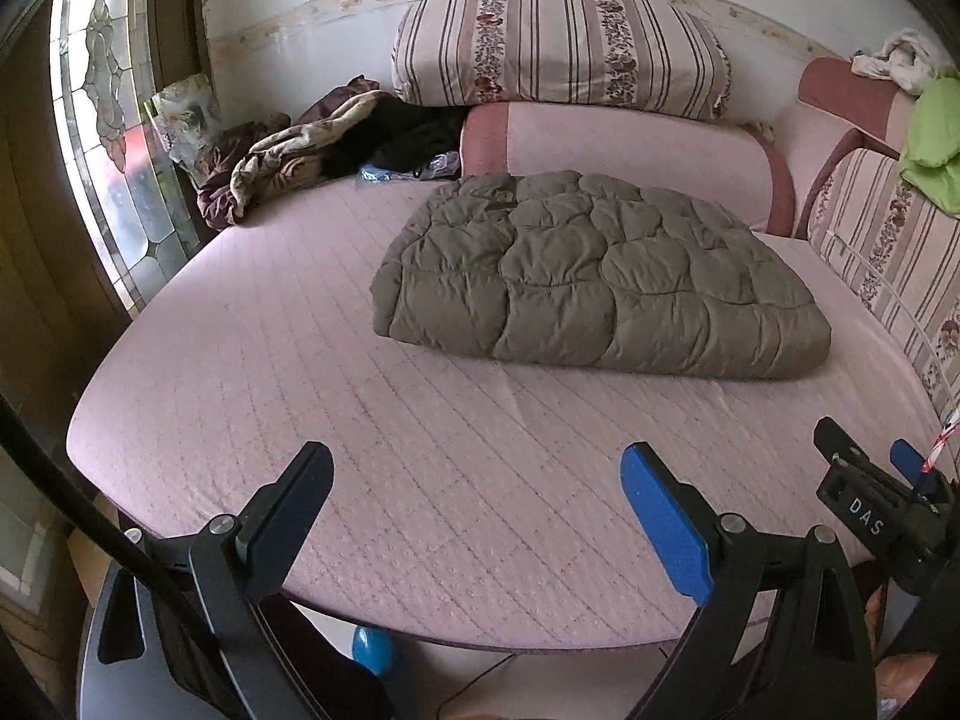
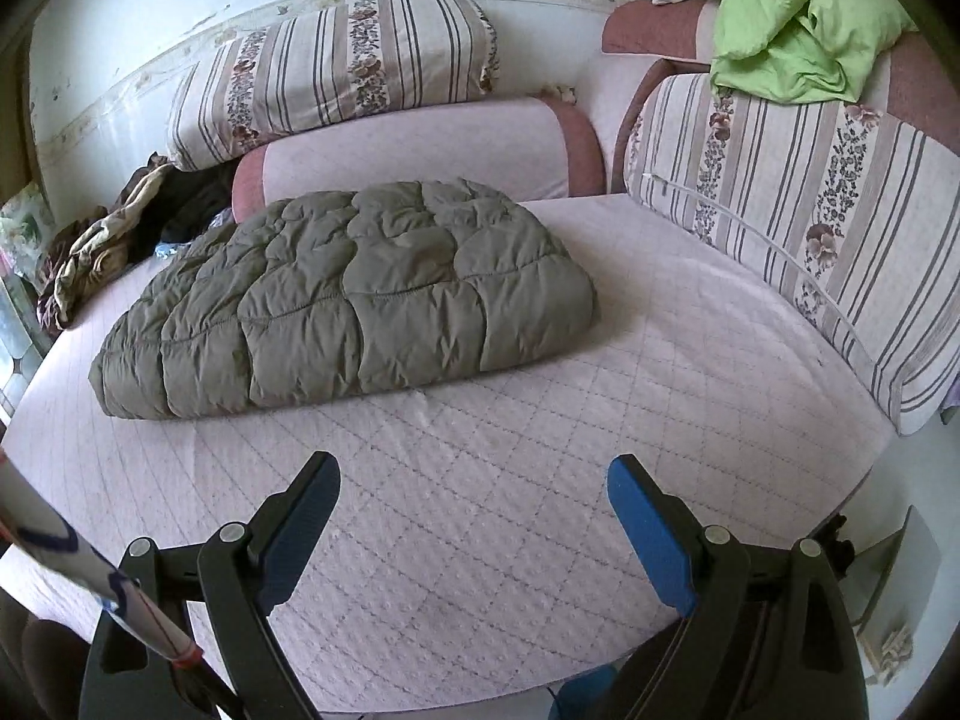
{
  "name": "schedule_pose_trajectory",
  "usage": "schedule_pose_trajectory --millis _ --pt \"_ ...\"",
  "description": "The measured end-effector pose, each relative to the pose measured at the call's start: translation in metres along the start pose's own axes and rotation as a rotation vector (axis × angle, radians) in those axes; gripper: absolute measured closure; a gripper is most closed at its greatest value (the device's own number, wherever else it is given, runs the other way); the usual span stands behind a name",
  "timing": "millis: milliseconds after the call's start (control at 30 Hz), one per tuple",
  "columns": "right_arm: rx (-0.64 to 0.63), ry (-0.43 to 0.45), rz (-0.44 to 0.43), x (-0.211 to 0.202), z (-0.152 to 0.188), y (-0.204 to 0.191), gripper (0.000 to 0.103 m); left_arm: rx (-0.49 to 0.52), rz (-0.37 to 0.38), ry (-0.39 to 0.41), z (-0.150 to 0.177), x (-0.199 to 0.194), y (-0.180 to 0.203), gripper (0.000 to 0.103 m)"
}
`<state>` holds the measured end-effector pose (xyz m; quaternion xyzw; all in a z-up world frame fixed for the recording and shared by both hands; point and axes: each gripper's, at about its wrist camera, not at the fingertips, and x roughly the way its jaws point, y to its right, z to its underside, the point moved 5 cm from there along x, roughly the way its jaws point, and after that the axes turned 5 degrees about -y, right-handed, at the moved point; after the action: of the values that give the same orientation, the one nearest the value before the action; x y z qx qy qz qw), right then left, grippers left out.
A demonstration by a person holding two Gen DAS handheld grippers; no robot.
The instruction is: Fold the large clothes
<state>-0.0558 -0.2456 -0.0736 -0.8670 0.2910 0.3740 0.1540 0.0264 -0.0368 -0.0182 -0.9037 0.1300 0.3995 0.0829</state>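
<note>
one folded jacket, two spread tools

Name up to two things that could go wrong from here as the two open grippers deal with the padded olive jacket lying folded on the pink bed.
1. The olive jacket is thick and puffy; the fold may spring open if left unpressed.
2. Both the left gripper and the right gripper hang open near the front edge of the bed, apart from the jacket; a shallow pinch could slip off the slick fabric.

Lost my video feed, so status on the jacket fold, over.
Left gripper and right gripper open, empty, hovering over pink mattress. Olive puffer jacket lies folded mid-bed, untouched. Nothing between grippers and jacket.
</note>
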Motion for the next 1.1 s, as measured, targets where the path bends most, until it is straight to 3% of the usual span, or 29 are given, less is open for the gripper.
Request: schedule_pose_trajectory --millis 400,1100 --pt "-0.102 -0.015 0.090 0.012 0.007 -0.015 0.009 0.008 0.032 -0.062 0.005 0.024 0.002 0.007" --pt "-0.127 -0.024 0.139 0.018 0.006 -0.016 0.009 0.001 0.084 -0.093 0.012 0.038 0.005 0.007"
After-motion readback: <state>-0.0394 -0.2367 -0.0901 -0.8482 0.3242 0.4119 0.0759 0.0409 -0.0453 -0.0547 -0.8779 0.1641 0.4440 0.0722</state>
